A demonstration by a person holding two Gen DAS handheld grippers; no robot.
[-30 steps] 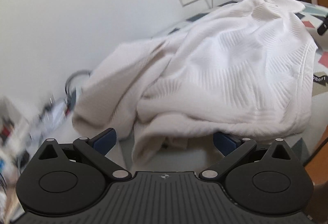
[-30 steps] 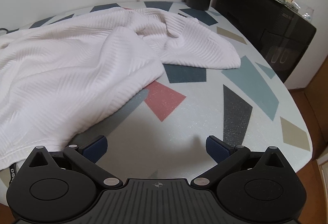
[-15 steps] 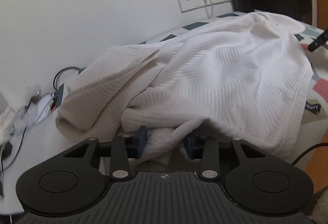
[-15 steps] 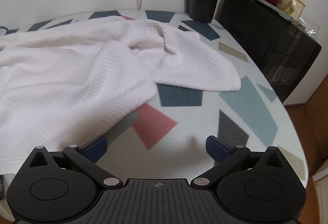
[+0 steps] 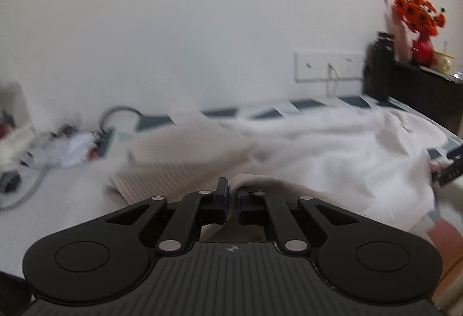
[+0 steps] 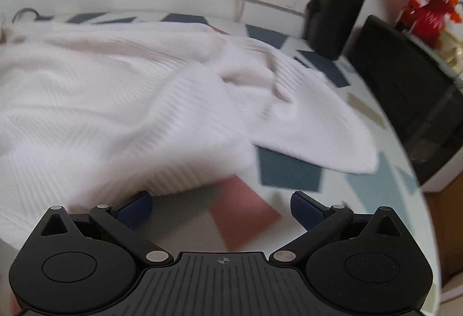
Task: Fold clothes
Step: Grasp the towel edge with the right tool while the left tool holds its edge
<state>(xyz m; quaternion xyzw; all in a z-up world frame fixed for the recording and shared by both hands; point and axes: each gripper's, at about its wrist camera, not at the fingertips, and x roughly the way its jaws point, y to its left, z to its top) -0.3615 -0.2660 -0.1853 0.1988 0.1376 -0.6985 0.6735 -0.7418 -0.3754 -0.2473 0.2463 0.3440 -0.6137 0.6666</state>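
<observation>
— At the lower centre of the left wrist view, what is the left gripper [image 5: 231,201] doing?

— Its two jaws are drawn nearly together on a pale fold of the white garment [image 5: 332,160], which bulges up just over the right jaw. That counts as pinching the cloth.

— And the right gripper [image 6: 221,207]?

— Spread wide at the bottom of its own view, blue pads [image 6: 306,207] well apart, nothing between them. The left pad sits just beside the garment's [image 6: 121,102] near hem; the rest of the gap is over the bare patterned table [image 6: 361,183].

— Where does the garment lie?

— Across the middle and left of the right wrist frame, rumpled, one lobe trailing toward the right of centre. A black bottle [image 6: 338,6] stands by the wall at upper right, clear of it.

— How will it likely handle?

— Probably soft and limp, a ribbed knit with some thickness. It should drape and sag from any pinch, and drag on the table instead of sliding cleanly. Not fragile, and it looks light enough for one claw.

— Where should the free claw take hold?

— The near hem by its left pad seems best: a single thick edge, easier to bite than the loose bunched folds further up the frame.
</observation>
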